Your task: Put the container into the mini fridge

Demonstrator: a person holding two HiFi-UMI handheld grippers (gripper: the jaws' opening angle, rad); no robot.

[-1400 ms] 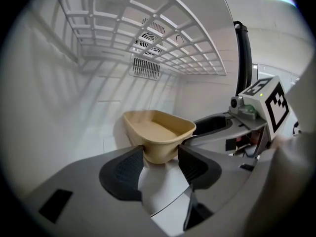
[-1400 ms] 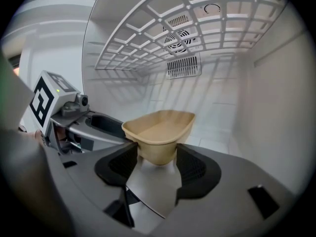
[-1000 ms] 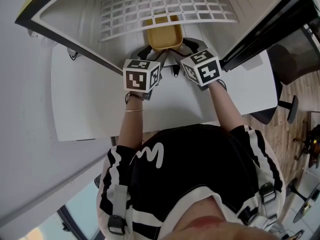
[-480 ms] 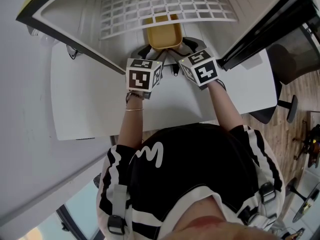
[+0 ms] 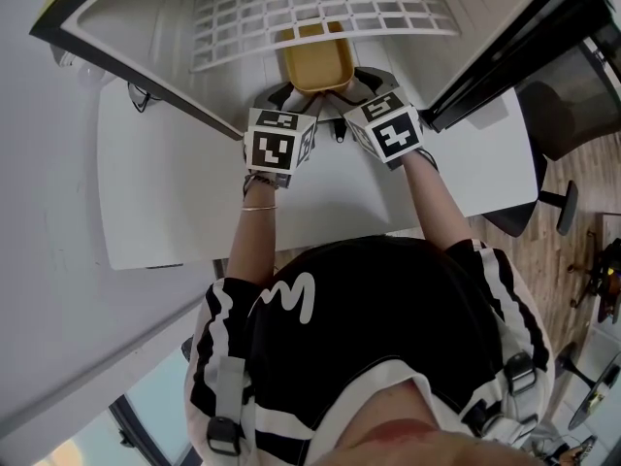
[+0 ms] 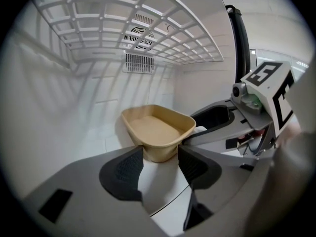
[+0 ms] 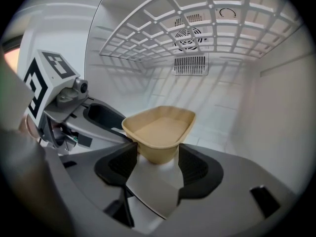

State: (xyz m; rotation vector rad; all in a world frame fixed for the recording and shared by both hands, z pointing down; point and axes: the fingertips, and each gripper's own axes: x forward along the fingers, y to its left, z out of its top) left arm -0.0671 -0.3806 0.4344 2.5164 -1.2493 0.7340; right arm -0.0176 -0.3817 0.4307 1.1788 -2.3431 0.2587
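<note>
While inside mini fridge (image 5: 136,22) — container (image 5: 315,66) between grippers (image 6: 160,158) (image 7: 158,157)

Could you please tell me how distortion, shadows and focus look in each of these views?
Left gripper view: fisheye with dark corners, wire shelf bowed, its grid shadow striping the back wall, container sharp. Right gripper view: same bowing, same shelf shadows. Head view: evenly lit, sharp, no glare.

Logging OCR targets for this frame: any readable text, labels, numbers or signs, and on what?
"M": white letter-like logo on the person's black shirt.
Marker cubes on the left gripper and right gripper: black-and-white square codes, no text.
Small circular-arrow mark inside the white mini fridge: symbol, no words.
Tan plastic container: no print.
</note>
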